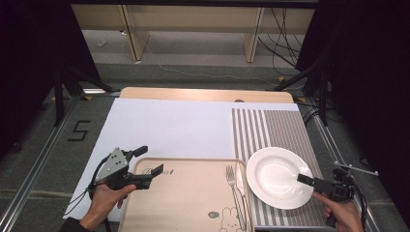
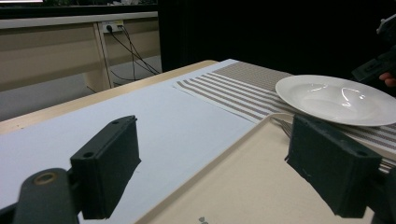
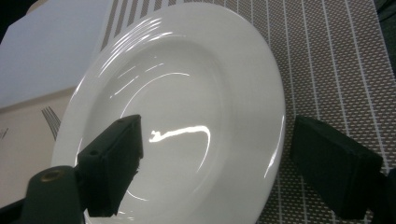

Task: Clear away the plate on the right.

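A white deep plate rests on a striped placemat at the right. My right gripper is open at the plate's near right rim. In the right gripper view its jaws straddle the rim of the plate, one over the bowl, the other over the placemat. A beige tray lies at the front centre, with a fork and a knife along its right side. My left gripper is open at the tray's far left corner; its jaws straddle the edge of the tray.
A large white sheet covers the wooden table. Metal rails run along both sides of the table, and dark curtains stand left and right. The right gripper shows beyond the plate in the left gripper view.
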`<state>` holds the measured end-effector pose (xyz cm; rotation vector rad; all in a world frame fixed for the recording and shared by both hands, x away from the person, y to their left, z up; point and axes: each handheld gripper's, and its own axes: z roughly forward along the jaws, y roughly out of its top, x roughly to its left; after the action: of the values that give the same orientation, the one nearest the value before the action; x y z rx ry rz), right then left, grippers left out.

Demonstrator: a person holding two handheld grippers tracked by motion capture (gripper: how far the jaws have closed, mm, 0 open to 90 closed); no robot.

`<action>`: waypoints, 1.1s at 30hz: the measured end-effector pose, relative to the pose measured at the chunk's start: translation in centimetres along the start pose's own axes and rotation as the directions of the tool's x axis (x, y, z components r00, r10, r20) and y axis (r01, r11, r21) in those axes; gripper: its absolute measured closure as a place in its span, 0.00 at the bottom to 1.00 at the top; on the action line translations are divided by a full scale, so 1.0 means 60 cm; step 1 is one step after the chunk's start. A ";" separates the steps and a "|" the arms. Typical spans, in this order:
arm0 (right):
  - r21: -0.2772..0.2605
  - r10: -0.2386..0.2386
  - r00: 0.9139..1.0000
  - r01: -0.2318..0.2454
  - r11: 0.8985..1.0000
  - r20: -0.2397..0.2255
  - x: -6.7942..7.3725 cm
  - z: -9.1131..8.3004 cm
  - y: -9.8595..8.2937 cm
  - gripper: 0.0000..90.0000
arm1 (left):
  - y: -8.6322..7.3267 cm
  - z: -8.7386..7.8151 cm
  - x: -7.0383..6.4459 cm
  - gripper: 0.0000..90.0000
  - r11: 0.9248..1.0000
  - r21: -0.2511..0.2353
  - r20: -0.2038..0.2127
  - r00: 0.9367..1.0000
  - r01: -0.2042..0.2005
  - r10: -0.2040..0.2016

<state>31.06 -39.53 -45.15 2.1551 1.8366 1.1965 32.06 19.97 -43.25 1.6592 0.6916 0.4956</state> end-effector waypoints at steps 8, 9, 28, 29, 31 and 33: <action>0.033 0.000 1.000 0.000 0.999 -0.005 -0.004 0.006 0.000 0.21 | 0.000 0.000 0.000 0.18 1.000 0.000 0.000 1.000 -0.001 0.001; 0.030 -0.003 1.000 0.002 1.000 0.005 -0.005 0.008 0.000 0.21 | 0.000 0.000 0.000 0.18 1.000 0.000 0.000 1.000 -0.001 0.001; 0.071 0.013 0.999 -0.011 0.997 -0.032 -0.007 0.028 -0.006 0.31 | 0.000 0.000 0.000 0.18 1.000 0.001 0.001 1.000 -0.001 0.001; 0.057 -0.015 0.999 0.017 0.998 -0.036 -0.010 0.030 -0.007 0.32 | 0.000 0.000 0.000 0.18 1.000 0.001 0.001 1.000 -0.001 0.001; 0.073 -0.022 0.999 0.025 0.997 -0.040 -0.010 0.030 -0.007 0.33 | 0.000 0.000 0.000 0.18 1.000 0.002 0.000 1.000 -0.002 0.002; 0.073 -0.010 0.998 0.014 0.997 -0.058 -0.009 0.031 -0.007 0.34 | 0.000 0.000 0.000 0.18 1.000 0.001 0.001 1.000 -0.002 0.002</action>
<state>31.82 -39.10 -46.95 2.1656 1.9439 1.2196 32.06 19.96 -43.26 1.6612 0.6905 0.4958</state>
